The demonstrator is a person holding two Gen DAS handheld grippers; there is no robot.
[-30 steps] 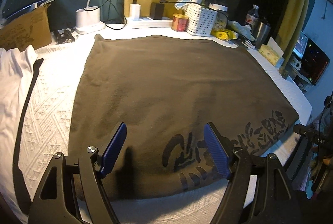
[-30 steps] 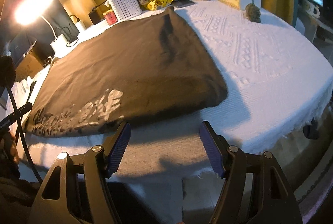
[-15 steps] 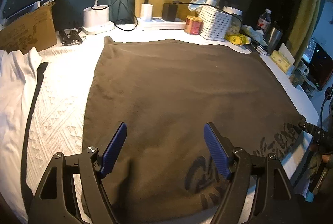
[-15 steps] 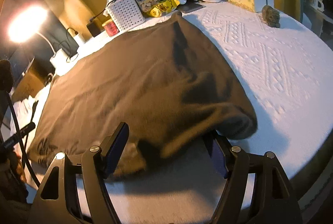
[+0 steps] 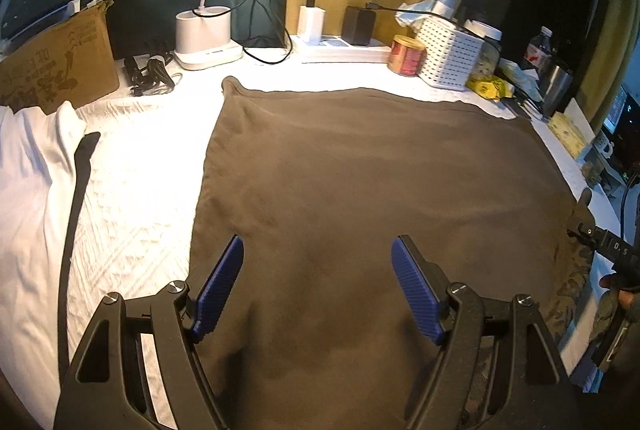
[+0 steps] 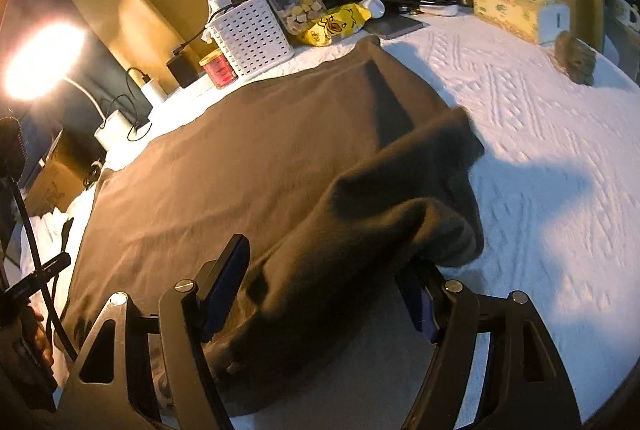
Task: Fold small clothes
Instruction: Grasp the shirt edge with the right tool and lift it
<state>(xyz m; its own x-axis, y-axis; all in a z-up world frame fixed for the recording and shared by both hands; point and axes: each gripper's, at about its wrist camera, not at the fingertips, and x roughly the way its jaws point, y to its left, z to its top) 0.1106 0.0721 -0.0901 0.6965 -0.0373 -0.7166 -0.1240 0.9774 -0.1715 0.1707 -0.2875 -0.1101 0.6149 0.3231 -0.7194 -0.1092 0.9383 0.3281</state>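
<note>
Brown shirt spread on a white-covered worktop

Behind the shirt (image 5: 360, 190), a white basket (image 6: 252, 34) holds a bottle; right of it, a jar (image 6: 296, 2) of snacks. Left gripper (image 5: 316, 286) jaws apart above the shirt; right gripper (image 6: 328, 290) jaws apart, a raised fold between them.

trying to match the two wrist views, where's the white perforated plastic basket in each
Left wrist view: the white perforated plastic basket stands upper right, behind the dark brown garment.
Right wrist view: the same basket stands upper left of centre.
Shared landmark: the small red tin beside it.
</note>
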